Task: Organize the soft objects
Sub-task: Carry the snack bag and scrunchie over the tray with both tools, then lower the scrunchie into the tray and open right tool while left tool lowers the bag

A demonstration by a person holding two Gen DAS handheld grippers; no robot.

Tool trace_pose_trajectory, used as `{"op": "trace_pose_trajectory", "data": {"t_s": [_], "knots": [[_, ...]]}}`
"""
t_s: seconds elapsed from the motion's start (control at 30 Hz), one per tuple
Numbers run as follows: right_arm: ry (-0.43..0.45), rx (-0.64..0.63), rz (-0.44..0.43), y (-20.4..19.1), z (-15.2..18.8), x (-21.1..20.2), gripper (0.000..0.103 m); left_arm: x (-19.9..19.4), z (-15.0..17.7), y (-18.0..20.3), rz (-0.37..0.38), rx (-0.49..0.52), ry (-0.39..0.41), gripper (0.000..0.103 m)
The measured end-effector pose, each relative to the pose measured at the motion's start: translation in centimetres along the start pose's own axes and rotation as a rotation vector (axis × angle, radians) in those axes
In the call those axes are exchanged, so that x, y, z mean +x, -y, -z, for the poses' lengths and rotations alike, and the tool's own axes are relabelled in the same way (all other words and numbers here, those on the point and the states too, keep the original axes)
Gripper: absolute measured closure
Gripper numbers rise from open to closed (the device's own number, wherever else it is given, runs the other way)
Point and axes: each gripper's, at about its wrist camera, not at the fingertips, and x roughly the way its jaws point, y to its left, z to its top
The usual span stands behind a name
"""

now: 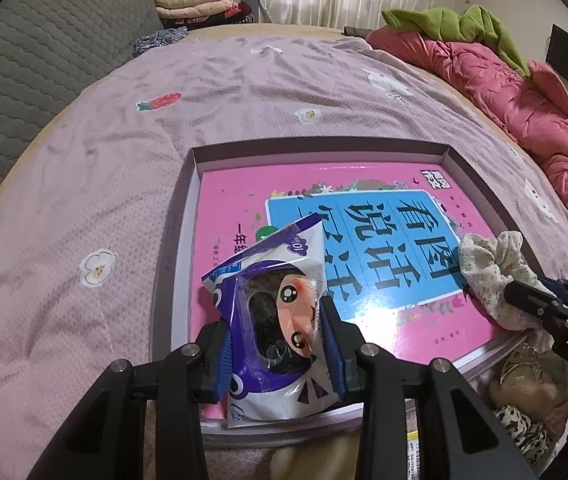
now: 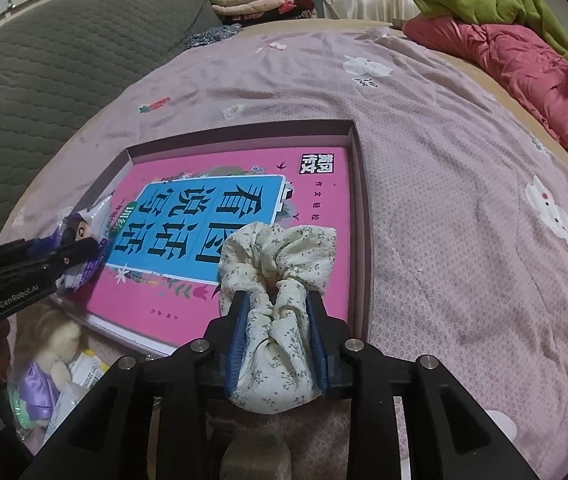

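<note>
A purple-and-white plastic packet with a doll's face [image 1: 268, 280] stands upright between the pads of my left gripper [image 1: 278, 312], which is shut on it over the near left corner of a pink book [image 1: 383, 216]. The book lies in a shallow box [image 1: 315, 148] on the bed. A cream floral scrunchie [image 2: 280, 248] fills the gap of my right gripper [image 2: 276, 298]. Both blue pads touch its cloth, and its far part rests on the book [image 2: 204, 216] by the box's right wall [image 2: 359, 208]. The left gripper [image 2: 80, 252] and its packet [image 2: 96, 212] show at the left of the right wrist view.
The pink bedspread [image 1: 84, 200] spreads around the box. A red quilt [image 1: 503, 92] with a green garment [image 1: 463, 24] lies on the right, a grey quilted cover [image 1: 24, 60] on the left. A plush doll [image 2: 60, 344] and loose packets lie by the box's near edge.
</note>
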Motion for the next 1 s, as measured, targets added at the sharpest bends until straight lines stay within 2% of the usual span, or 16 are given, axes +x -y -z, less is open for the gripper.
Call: {"op": "trace_pose_trajectory", "data": {"t_s": [0.17,0.43,1.0], "knots": [[0.009,0.012,-0.008,0.1,-0.1,-0.5,0.060,0.2,0.1,0.1,0.003,0.007,0.000,0.064],[0.045,0.011,-0.013,0.1,-0.4,-1.4,0.052,0.3,0.0,-0.3,0.032,-0.019,-0.017,0.061],[0.043,0.015,-0.016,0.1,-0.4,-1.3,0.048,0.3,-0.2,-1.0,0.065,-0.061,-0.026,0.059]]}}
